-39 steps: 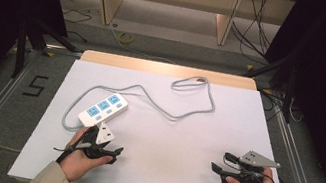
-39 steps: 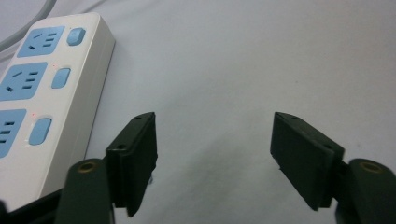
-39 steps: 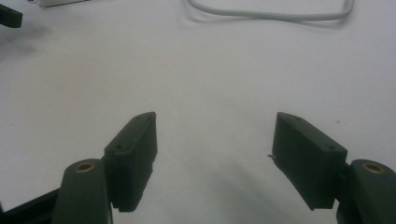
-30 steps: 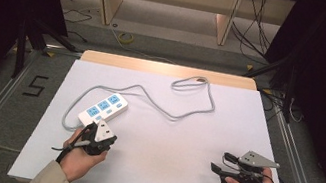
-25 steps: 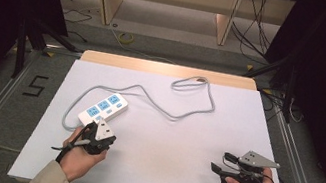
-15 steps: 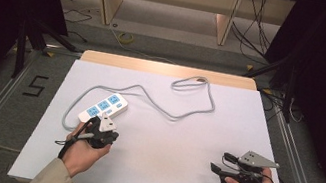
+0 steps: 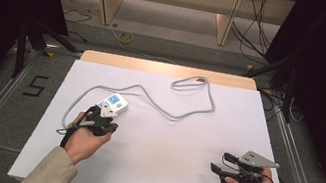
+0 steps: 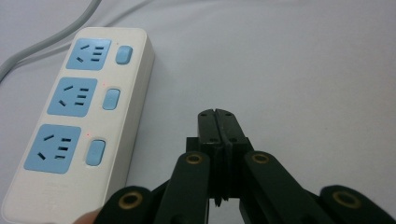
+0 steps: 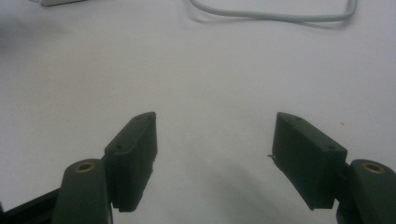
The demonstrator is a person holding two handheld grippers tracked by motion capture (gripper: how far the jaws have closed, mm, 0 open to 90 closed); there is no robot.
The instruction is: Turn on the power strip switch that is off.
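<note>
1. The power strip (image 7: 113,103) sits on the left half of the white table (image 7: 166,148), angled so its long side runs diagonally. It's white with three blue sockets and a small blue switch next to each one; the left gripper view (image 8: 79,112) shows that nicely.

2. Its grey cable (image 7: 189,104) leaves the strip, snakes across the middle of the table and ends in a loop near the far edge. A second bit of cable curls round the near-left side of the strip.

3. The left gripper (image 8: 217,123) has its jaws clenched tight together with nothing between them. In its own view the tips are just beside the strip's long edge, hovering over bare table, not touching the strip as far as the picture shows.

4. From the high view the left gripper (image 7: 101,120) partly covers the near end of the strip, with the person's hand and beige sleeve (image 7: 47,175) coming in from the bottom.

5. The right gripper (image 9: 215,149) is spread wide and holding nothing, just white table between the jaws. In the high view (image 7: 226,166) it's near the right front corner, well apart from the strip.
</note>
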